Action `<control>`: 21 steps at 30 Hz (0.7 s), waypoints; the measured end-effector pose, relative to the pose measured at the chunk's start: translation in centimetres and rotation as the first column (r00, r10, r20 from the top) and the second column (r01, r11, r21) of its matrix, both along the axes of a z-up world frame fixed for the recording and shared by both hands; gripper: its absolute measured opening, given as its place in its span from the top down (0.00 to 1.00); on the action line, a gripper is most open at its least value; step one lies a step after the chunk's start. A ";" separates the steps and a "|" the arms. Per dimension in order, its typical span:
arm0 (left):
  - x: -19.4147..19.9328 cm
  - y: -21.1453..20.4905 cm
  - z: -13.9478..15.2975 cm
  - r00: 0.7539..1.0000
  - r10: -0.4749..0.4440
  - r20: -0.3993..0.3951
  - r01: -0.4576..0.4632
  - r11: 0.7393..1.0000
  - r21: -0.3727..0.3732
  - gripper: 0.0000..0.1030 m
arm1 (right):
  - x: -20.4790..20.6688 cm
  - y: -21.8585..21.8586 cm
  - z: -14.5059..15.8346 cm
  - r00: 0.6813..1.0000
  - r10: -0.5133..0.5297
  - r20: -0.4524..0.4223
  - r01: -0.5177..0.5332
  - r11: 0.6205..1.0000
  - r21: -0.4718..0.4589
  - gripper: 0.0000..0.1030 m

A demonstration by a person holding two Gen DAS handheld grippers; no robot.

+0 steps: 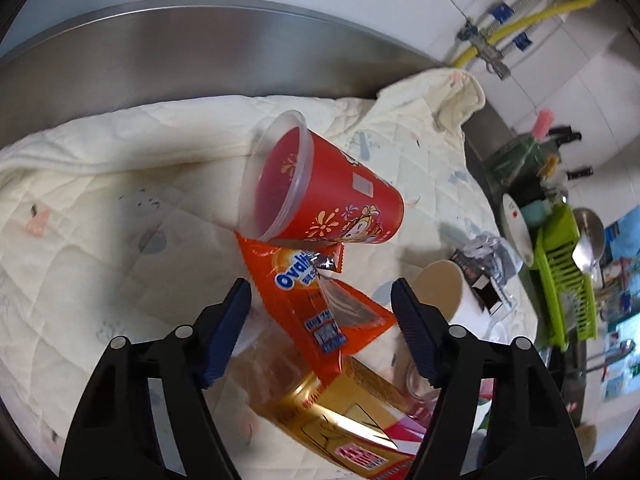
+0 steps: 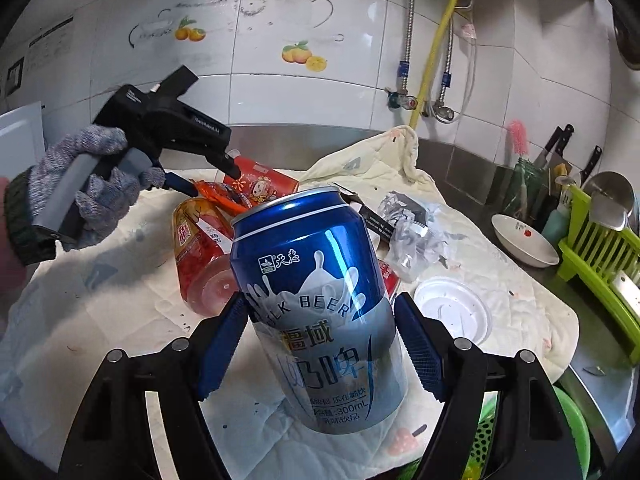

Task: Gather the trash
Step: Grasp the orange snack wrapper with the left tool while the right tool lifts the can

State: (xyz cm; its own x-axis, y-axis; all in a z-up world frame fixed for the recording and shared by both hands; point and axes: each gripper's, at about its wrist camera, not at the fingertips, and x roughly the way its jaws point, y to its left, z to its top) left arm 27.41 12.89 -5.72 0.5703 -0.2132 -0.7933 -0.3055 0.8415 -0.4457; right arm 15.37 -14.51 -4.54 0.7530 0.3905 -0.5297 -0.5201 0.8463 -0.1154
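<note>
On the quilted cloth below tiled wall, right gripper clamps blue can; left gripper gapes over orange wrapper beside it.

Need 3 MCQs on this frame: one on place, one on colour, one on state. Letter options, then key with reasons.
1. Where does the red plastic cup lie?
A. On its side on the quilted cloth
B. Upright in the green rack
C. Inside the white bowl

2. What colour is the can between the right gripper pads?
A. Gold
B. Blue
C. Green

3. How is the left gripper now?
A. Clamped on the red cup
B. Shut on nothing
C. Open, with the orange Ovaltine packet between its pads

Key: A, the cup's mouth faces sideways on the cloth; B, the can's body is blue and silver; C, there are gaps between both pads and the packet.
</note>
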 end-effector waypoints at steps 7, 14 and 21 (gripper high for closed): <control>0.5 1.0 -1.1 1.000 0.001 -0.023 -0.001 1.000 -0.014 0.62 | -0.3 -0.4 -0.2 1.000 -0.021 -0.008 0.021 1.000 0.021 0.30; -0.9 1.0 -0.1 1.000 0.007 0.023 -0.007 1.000 -0.004 0.80 | -0.9 -1.1 0.1 0.999 -0.047 -0.010 0.048 0.998 0.044 0.30; -4.1 0.1 2.8 0.995 -0.012 0.104 0.014 1.000 -0.017 0.81 | -2.7 -3.8 1.0 0.993 -0.114 -0.015 0.115 0.989 0.091 0.30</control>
